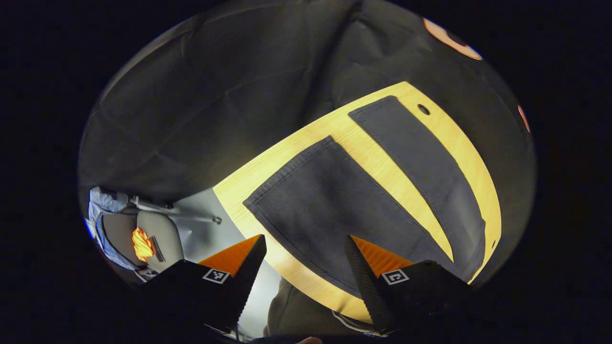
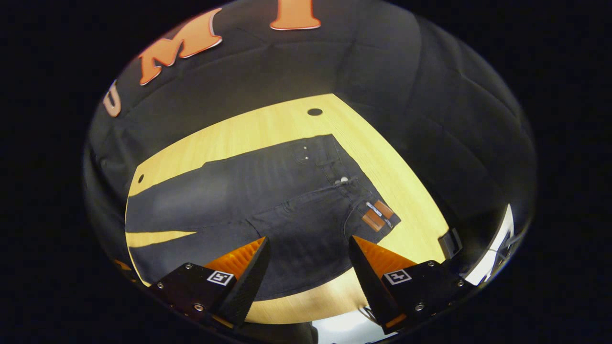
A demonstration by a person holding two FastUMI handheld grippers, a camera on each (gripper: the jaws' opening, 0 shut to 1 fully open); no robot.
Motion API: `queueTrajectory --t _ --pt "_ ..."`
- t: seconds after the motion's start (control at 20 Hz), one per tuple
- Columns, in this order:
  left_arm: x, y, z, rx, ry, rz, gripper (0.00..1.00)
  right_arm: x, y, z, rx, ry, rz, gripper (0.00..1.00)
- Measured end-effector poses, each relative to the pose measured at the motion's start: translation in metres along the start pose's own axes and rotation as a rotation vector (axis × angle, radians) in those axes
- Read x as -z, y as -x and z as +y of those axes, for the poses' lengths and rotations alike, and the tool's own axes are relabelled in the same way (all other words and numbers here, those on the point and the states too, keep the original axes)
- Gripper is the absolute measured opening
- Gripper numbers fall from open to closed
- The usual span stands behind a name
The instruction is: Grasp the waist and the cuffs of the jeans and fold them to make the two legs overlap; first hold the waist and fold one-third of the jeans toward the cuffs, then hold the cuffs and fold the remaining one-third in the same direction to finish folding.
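Wooden table (image 2: 267,129) holds flat jeans (image 2: 267,200); my left tongs (image 1: 303,260) and right tongs (image 2: 308,263) hover open, should pinch cuff and waist edges squarely.

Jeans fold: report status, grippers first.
Left gripper open, above the cuffs. Right gripper open, above the waist. Jeans flat on the table, legs apart, unfolded. Nothing in the way.

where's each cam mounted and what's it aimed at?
Left gripper view: rides the left gripper, open above the cuff end of the dark denim jeans; own fingers low in view.
Right gripper view: rides the right gripper, open above the jeans' waist; own fingers low in view.
Shared: jeans spread flat, legs apart, on the light wooden table.
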State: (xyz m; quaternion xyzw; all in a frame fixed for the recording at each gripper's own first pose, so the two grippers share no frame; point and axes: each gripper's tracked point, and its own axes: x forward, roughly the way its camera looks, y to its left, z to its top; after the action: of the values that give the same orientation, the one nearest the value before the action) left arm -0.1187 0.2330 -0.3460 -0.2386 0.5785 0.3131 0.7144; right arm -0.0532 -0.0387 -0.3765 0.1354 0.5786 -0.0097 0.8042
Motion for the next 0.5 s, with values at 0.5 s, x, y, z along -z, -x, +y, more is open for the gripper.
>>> queueTrajectory --t 0.5 --pt "-0.003 -0.057 0.020 -0.031 0.046 0.174 0.99 0.052 -0.060 -0.061 0.157 -0.184 0.253 0.98"
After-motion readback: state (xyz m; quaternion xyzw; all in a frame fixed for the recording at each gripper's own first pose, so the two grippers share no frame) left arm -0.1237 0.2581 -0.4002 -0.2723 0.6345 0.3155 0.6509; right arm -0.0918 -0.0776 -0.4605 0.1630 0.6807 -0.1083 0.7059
